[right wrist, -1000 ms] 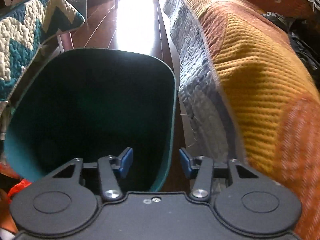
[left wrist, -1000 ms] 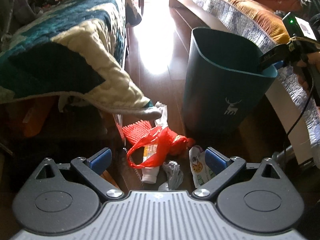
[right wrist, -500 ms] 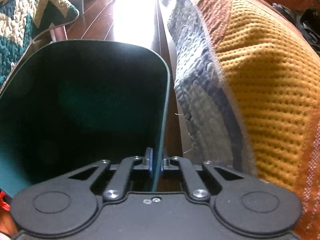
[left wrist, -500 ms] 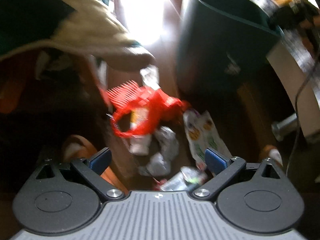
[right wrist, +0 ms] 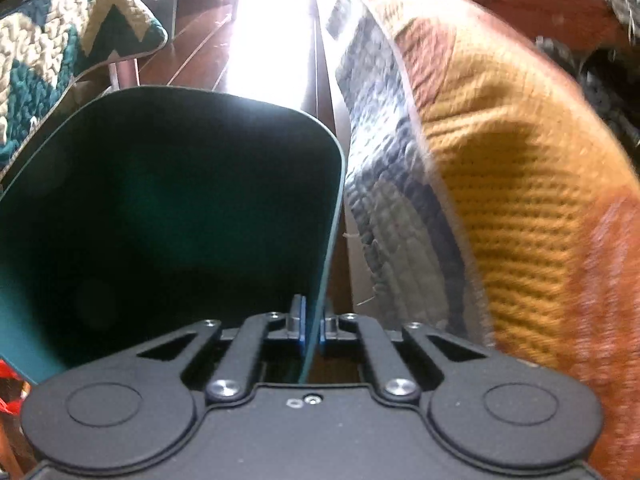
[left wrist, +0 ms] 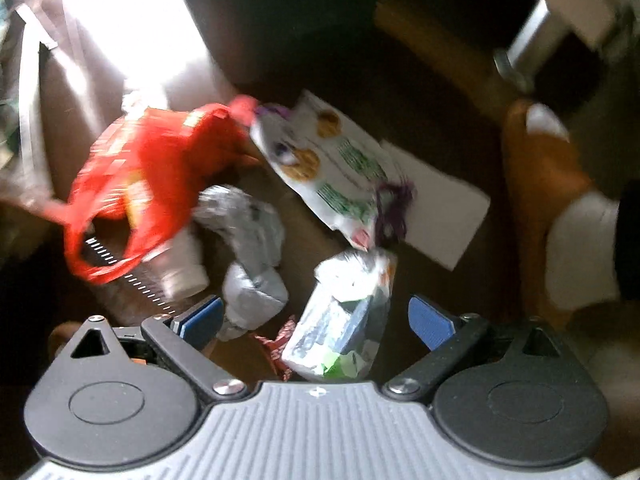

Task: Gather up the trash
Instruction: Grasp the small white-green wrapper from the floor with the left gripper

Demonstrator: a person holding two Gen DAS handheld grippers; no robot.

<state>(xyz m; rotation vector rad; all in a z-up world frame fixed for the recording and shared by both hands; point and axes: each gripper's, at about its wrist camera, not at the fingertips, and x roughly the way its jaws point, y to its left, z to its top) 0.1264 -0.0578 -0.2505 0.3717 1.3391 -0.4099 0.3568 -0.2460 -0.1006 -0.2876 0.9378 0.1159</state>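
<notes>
Right claw [right wrist: 311, 330] clamped on bin wall [right wrist: 335, 216]; left claw [left wrist: 316, 318] wide over blurred wrapper [left wrist: 340, 316], btm cut off.

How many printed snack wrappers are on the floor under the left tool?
2. A cookie-print wrapper lies ahead, right of the red bag. A crumpled green-and-white one sits between the open fingers of the left tool. The blurred silvery wads may hide more.

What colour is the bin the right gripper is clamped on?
Dark teal bin, clearest in the right wrist view.
</notes>
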